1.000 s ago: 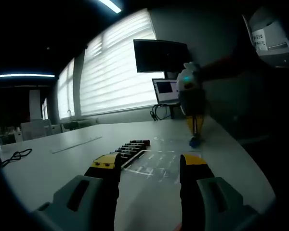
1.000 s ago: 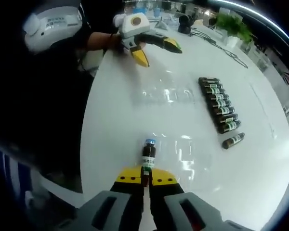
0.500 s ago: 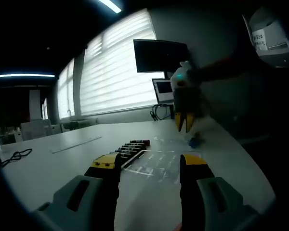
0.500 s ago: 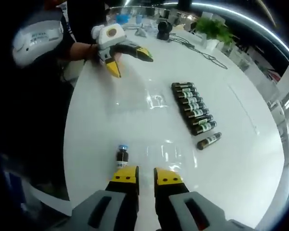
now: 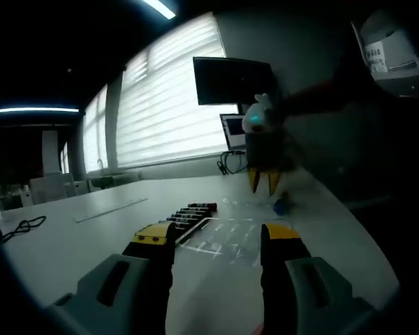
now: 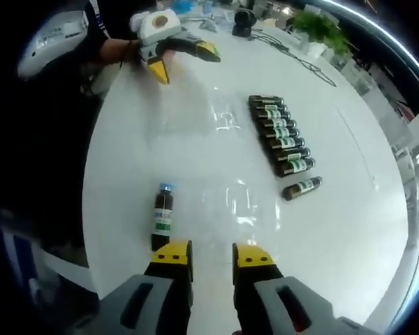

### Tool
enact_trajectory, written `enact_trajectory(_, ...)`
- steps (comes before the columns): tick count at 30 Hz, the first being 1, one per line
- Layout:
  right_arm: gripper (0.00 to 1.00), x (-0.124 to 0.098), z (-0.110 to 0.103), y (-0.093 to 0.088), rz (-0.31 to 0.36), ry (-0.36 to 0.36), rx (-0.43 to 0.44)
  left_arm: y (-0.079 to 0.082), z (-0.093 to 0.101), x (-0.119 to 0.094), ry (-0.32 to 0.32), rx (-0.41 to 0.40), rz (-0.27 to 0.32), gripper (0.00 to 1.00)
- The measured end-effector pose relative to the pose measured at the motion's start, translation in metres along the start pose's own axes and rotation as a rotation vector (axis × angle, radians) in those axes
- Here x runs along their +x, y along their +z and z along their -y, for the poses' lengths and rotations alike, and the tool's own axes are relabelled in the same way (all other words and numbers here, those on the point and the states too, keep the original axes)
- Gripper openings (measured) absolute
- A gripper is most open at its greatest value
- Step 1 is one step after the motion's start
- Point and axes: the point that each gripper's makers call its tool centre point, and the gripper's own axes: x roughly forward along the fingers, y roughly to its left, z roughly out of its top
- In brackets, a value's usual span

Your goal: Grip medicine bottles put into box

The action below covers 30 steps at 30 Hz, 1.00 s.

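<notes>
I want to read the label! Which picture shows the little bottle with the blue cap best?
The right gripper view: the small dark blue-capped bottle stands upright there, close, its green-and-white label facing the camera. The left gripper view shows just a faraway blue speck, too small for any label.

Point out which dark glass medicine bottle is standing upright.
The blue-capped dark glass medicine bottle just left of the right gripper is the upright one, alone. The row of green-labelled bottles and the stray bottle below it lie flat.

Dark bottle [image 6: 162,216], blue cap; white table [image 6: 195,174]; yellow-tipped tools.
</notes>
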Motion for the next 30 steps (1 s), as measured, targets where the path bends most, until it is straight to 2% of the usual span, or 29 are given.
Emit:
enact_trajectory(10,0.16,0.008,0.000,-0.006,-0.021,0.051,-0.011,0.000,0.000,0.000,-0.002,-0.004,0.001,0.41)
enact_trajectory(20,0.16,0.010,-0.005,0.001,-0.020,0.097,-0.173,0.000,0.000,-0.001,-0.005,-0.007,0.002,0.42)
enact_trajectory(30,0.19,0.011,-0.008,0.001,-0.023,0.101,-0.225,0.000,0.001,-0.001,-0.009,-0.004,0.001,0.42)
